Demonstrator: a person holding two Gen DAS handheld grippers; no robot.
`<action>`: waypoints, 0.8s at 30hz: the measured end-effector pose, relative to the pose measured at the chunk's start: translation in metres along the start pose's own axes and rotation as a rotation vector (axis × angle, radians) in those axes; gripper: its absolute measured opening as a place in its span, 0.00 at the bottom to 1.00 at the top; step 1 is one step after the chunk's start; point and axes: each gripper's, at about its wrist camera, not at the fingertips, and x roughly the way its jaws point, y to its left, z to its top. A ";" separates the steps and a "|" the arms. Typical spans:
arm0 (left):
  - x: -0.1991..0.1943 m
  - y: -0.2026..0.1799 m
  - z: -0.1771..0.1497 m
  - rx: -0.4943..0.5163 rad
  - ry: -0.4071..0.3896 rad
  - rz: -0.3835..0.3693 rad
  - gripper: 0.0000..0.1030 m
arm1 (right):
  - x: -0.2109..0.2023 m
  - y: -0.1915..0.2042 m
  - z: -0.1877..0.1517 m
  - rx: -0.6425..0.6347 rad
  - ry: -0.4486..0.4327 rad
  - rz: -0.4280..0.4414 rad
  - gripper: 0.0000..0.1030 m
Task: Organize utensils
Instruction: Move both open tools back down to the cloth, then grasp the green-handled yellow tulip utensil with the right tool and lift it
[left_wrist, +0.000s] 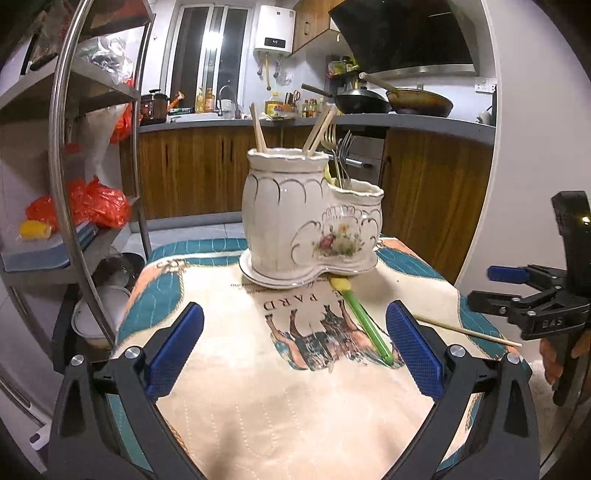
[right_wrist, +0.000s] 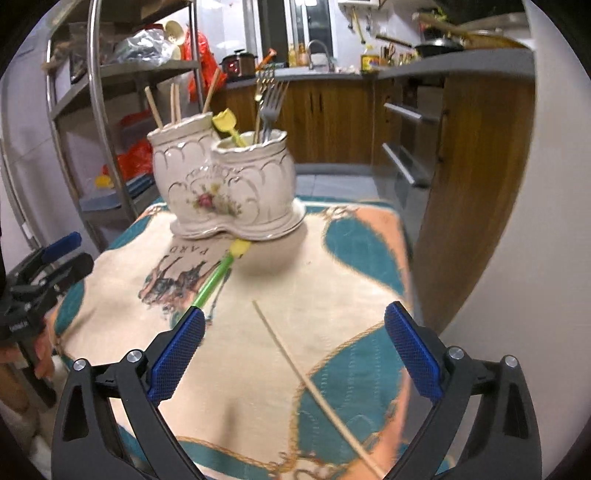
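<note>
Both claws hang over the cloth-covered bench (left_wrist: 258, 406), left claw (left_wrist: 295, 347) and right claw (right_wrist: 295, 350) spread wide, gripping nothing. Ceramic holder (left_wrist: 306, 221) stands mid-bench; green spoon (left_wrist: 365, 321) and loose chopstick (right_wrist: 314, 387) lie flat, the chopstick's near end cut off.

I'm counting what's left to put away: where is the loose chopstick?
The chopstick lies flat on the tablecloth, between the right gripper fingers, right of the green spoon.

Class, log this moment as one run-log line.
left gripper: open, empty | right gripper: open, empty | chopstick, green spoon: on cloth | holder: part-filled
</note>
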 end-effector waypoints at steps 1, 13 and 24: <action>0.002 0.001 -0.001 -0.007 0.005 -0.002 0.94 | 0.005 0.005 0.002 -0.009 0.009 0.009 0.94; 0.016 0.032 -0.011 -0.096 -0.003 0.048 0.94 | 0.074 0.068 0.032 -0.131 0.145 0.041 0.78; 0.020 0.037 -0.009 -0.102 -0.001 0.007 0.94 | 0.115 0.074 0.036 -0.105 0.230 0.017 0.30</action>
